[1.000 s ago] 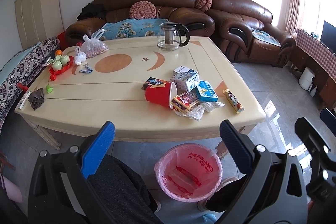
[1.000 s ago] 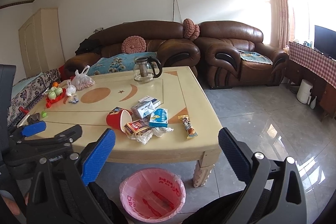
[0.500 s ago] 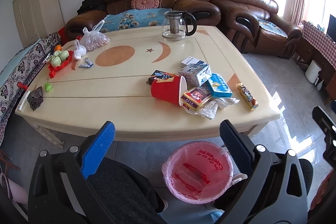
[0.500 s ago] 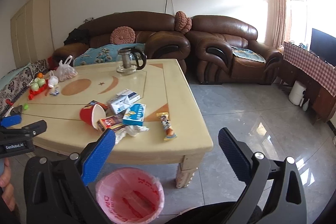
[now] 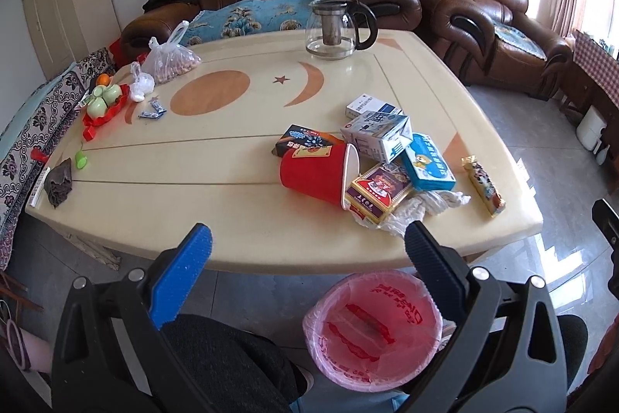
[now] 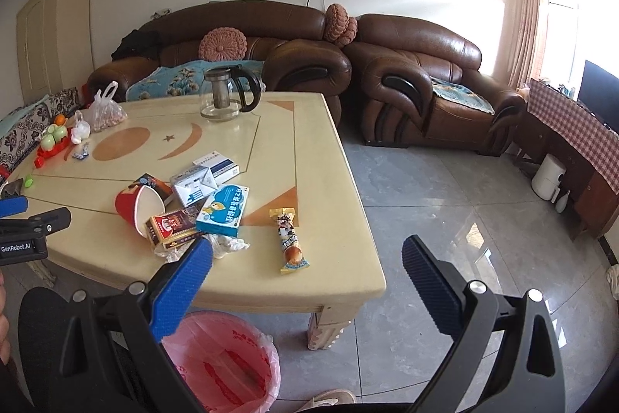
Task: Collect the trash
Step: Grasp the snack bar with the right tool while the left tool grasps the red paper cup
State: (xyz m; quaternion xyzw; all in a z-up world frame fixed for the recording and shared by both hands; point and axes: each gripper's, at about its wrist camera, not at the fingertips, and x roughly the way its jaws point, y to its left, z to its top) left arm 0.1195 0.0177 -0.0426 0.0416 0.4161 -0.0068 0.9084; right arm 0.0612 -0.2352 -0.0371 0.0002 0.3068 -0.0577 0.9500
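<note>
Trash lies in a heap on the cream table (image 5: 216, 157) near its front right: a tipped red paper cup (image 5: 315, 175), a dark red box (image 5: 381, 191), a blue box (image 5: 427, 163), a white carton (image 5: 377, 134), crumpled tissue (image 5: 423, 206) and a snack wrapper (image 5: 483, 185). A bin with a pink liner (image 5: 371, 328) stands on the floor below the table edge. My left gripper (image 5: 305, 242) is open, empty, above the near edge. My right gripper (image 6: 307, 258) is open, empty, over the table's corner, with the cup (image 6: 137, 206) and wrapper (image 6: 289, 239) ahead of it.
A glass teapot (image 5: 336, 29) stands at the far side. A bag of nuts (image 5: 170, 59), a red tray with green cups (image 5: 104, 101) and a dark cloth (image 5: 58, 182) lie at the left. Brown sofas (image 6: 421, 80) line the back. A person's dark-clad knee (image 5: 216, 355) is below.
Both grippers have moved forward and closer to the table, so the trash heap looks larger. The right view has swung to the right. Both stay open and empty.
</note>
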